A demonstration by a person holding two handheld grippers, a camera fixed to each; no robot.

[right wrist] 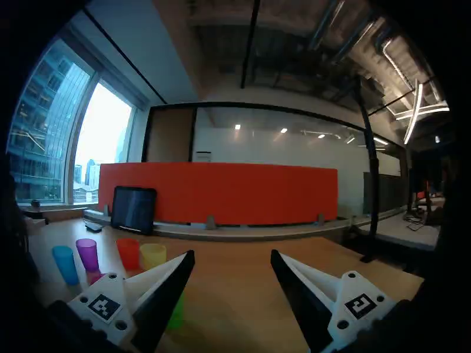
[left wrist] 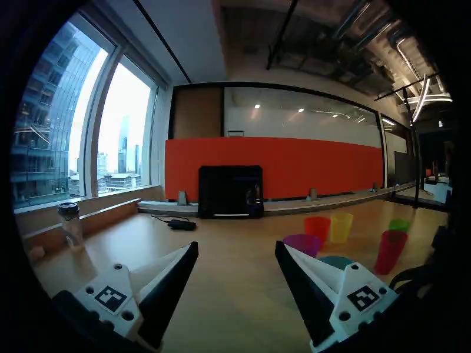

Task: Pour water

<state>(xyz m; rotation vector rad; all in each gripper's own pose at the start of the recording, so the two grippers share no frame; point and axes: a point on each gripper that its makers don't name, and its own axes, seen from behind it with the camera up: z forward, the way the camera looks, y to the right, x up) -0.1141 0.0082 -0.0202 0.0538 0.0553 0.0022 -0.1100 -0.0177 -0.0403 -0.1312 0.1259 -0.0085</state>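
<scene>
Left tongs (left wrist: 236, 247) and right tongs (right wrist: 232, 254) hang released above the tabletop (left wrist: 235, 294) (black-and-white marker squares (left wrist: 110, 298) on their fingers (left wrist: 171, 282)). The bottle (left wrist: 70, 226), label too small to read, stands near the window (left wrist: 120, 141), well apart from the orange cup (left wrist: 317, 228).

Strong daylight from the windows (left wrist: 88, 135) on the left, sky blown out white. Ceiling (left wrist: 353, 47) dim, strip lights (left wrist: 421, 97) far right glare. Heavy fisheye bending at edges. Tabletop (left wrist: 235, 282) evenly lit, shadows soft. Right gripper view: near green cup (right wrist: 176, 312) is blurred.
</scene>
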